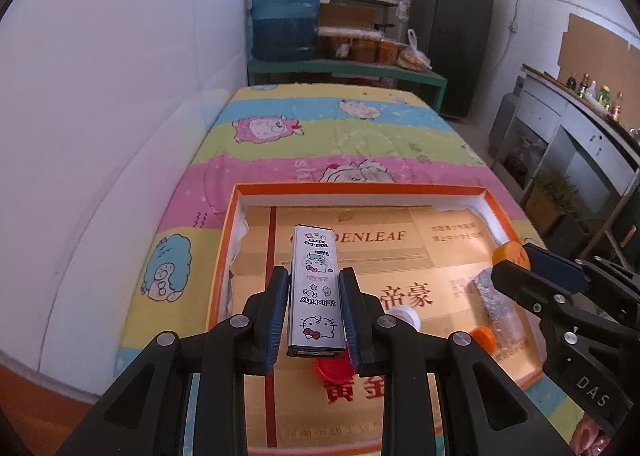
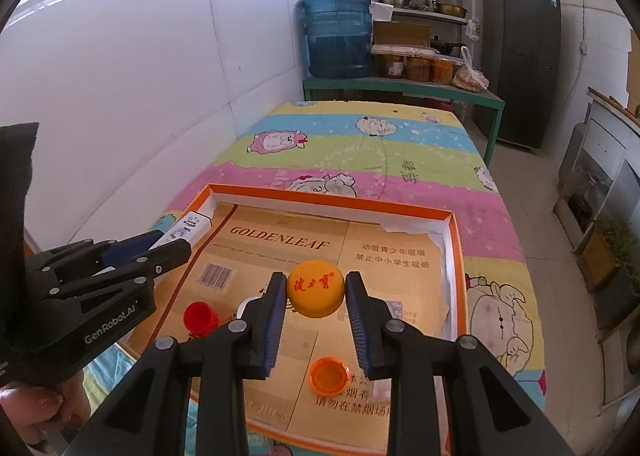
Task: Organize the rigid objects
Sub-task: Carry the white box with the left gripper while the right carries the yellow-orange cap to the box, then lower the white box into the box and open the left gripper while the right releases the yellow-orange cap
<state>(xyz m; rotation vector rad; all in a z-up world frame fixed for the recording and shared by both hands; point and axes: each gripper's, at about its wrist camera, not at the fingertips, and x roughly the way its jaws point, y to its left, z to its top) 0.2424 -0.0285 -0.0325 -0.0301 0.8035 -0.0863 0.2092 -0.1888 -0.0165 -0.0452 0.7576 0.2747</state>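
Left wrist view: left tongs [image 1: 314, 306] around Hello Kitty box [image 1: 316, 292].

White Hello Kitty case [image 1: 317, 292], yellow cap [image 2: 316, 289] w/ red text, orange-rimmed tray [image 2: 459, 256]

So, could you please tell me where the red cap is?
The red cap lies in the orange tray, near its left edge, beside the white cap.

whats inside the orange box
Loose in the orange box: a red cap, an orange cap and a white cap, partly hidden by the left gripper.
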